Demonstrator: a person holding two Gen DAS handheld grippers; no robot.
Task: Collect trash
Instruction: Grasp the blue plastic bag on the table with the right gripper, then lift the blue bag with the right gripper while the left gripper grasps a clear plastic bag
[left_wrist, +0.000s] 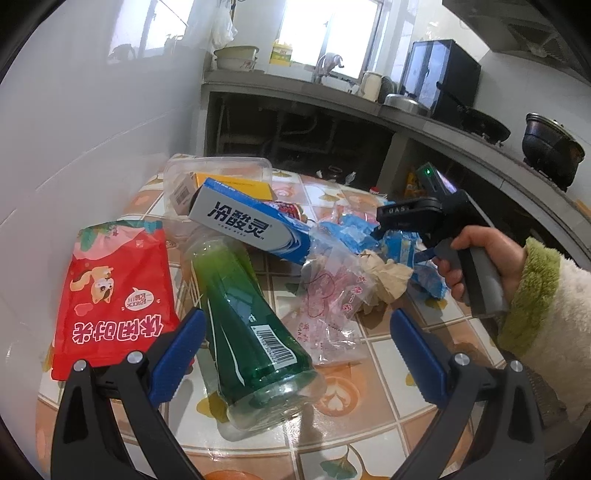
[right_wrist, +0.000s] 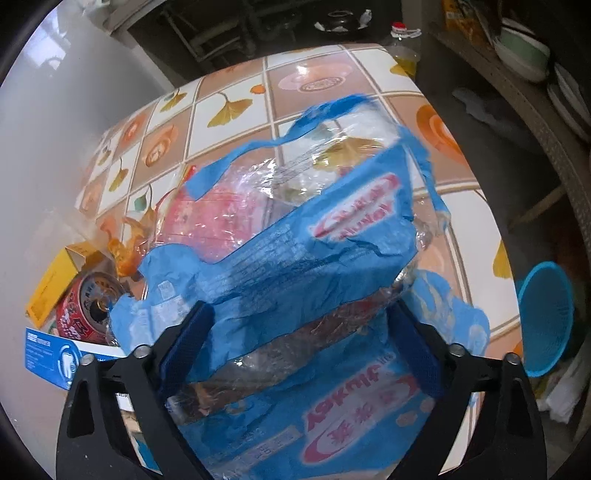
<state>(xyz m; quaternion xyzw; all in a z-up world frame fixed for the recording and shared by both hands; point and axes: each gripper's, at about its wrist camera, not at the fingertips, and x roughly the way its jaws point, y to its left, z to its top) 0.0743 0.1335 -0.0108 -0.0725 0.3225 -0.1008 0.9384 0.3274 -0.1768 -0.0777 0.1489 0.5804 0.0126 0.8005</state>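
Trash is piled on the tiled bench (left_wrist: 373, 373): blue wrapper (right_wrist: 314, 251) far right, "冷酸灵" box (left_wrist: 243, 221), red pouch (left_wrist: 114, 291), green bottle (left_wrist: 251, 325). Right gripper (right_wrist: 299, 347) jaws spread around the wrapper, not pinching it; left gripper (left_wrist: 295, 354) jaws wide over the bottle.

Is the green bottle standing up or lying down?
Lying down. The green bottle rests on its side on the tiled table, its base toward the camera and its neck pointing away toward the toothpaste box.
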